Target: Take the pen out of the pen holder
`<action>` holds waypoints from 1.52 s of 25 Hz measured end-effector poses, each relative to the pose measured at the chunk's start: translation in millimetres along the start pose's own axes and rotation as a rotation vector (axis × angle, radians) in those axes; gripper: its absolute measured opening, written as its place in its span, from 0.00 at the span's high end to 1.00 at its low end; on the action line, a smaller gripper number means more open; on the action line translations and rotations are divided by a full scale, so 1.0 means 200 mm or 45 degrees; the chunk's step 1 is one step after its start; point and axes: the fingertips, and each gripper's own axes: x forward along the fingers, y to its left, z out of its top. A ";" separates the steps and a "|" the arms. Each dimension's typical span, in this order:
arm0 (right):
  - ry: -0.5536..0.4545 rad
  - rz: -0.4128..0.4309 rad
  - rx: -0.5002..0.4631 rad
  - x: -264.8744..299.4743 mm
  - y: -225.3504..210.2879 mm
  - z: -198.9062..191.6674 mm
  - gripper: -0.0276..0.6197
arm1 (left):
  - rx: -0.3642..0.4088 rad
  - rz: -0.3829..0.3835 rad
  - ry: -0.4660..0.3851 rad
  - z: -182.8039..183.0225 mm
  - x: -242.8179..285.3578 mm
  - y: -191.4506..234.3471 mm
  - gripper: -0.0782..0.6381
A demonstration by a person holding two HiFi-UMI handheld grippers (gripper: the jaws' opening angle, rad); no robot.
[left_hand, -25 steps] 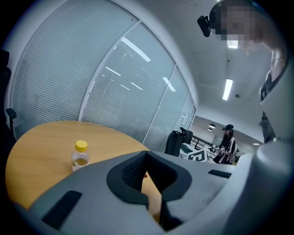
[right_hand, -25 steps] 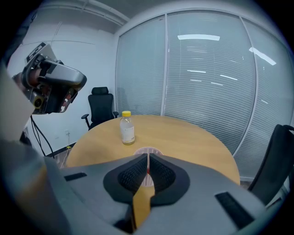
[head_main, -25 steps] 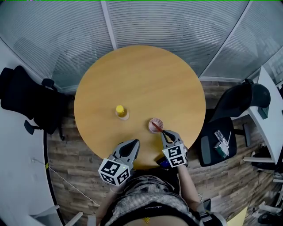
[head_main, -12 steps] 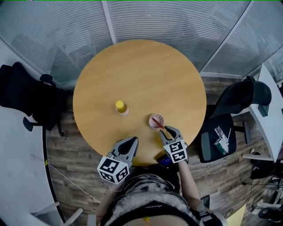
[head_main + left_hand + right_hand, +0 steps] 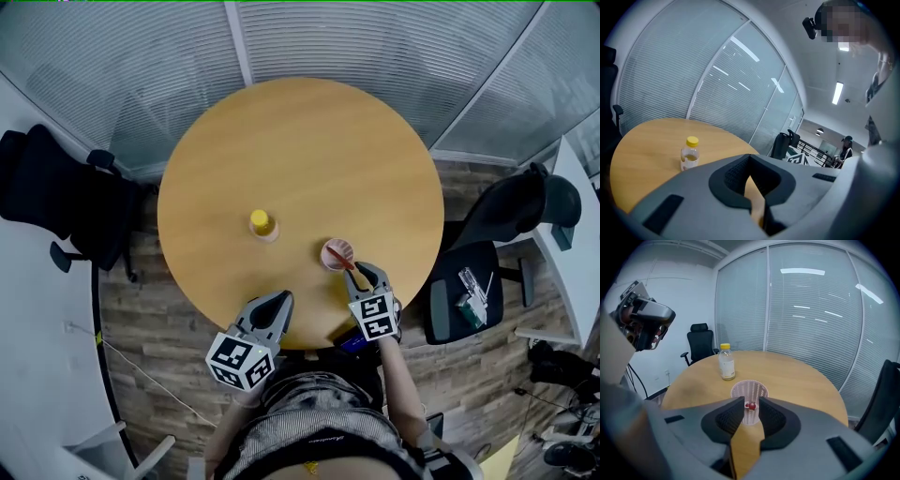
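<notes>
On the round wooden table, near the edge closest to the person, a pale mesh pen holder is shown upright, with a red pen leaning out of it toward the right gripper. The jaws of this gripper are seen slightly apart, and the pen's red end is framed between their tips; a small gap is left beside it. The left gripper is held over the table edge with its jaw tips brought together on nothing. A yellow-capped bottle is placed left of the holder, well apart from both grippers.
</notes>
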 end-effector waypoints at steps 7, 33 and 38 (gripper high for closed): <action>0.014 0.008 -0.027 0.06 0.00 -0.03 0.84 | -0.009 0.028 0.002 -0.01 -0.02 0.03 0.88; -0.243 0.044 -0.132 -0.44 -0.01 0.52 0.84 | 0.020 -0.033 -0.040 0.05 0.02 -0.09 0.88; -0.287 0.047 -0.137 -0.57 0.02 0.61 0.84 | 0.035 -0.048 -0.057 0.08 0.04 -0.11 0.88</action>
